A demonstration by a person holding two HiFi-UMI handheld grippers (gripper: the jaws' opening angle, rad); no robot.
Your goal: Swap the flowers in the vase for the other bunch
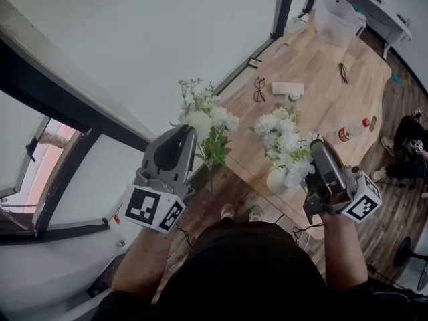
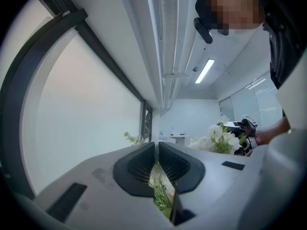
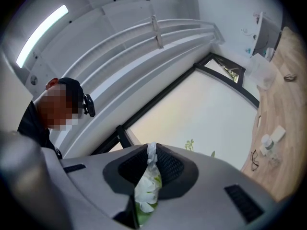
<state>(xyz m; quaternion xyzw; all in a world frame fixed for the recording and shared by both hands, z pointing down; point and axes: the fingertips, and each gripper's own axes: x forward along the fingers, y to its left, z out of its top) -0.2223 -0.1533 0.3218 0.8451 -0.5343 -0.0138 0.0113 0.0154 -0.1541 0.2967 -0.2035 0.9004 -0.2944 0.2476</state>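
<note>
My left gripper (image 1: 190,138) is shut on the stems of a bunch of white flowers (image 1: 205,118), held upright beside the table, over the floor. In the left gripper view green stems (image 2: 162,191) show low between the closed jaws. My right gripper (image 1: 314,147) is shut on a second white bunch (image 1: 283,141), which stands directly over a small white vase (image 1: 275,181) at the table's near edge. White petals and a leaf (image 3: 147,186) are pinched between the right jaws. The stems' lower ends are hidden.
The wooden table (image 1: 321,99) carries glasses (image 1: 259,89), a white box (image 1: 287,87), a red-capped bottle (image 1: 352,131) and a clear tub (image 1: 338,19) at the far end. A dark window frame (image 1: 80,122) runs along the left. My shoes (image 1: 241,212) stand below.
</note>
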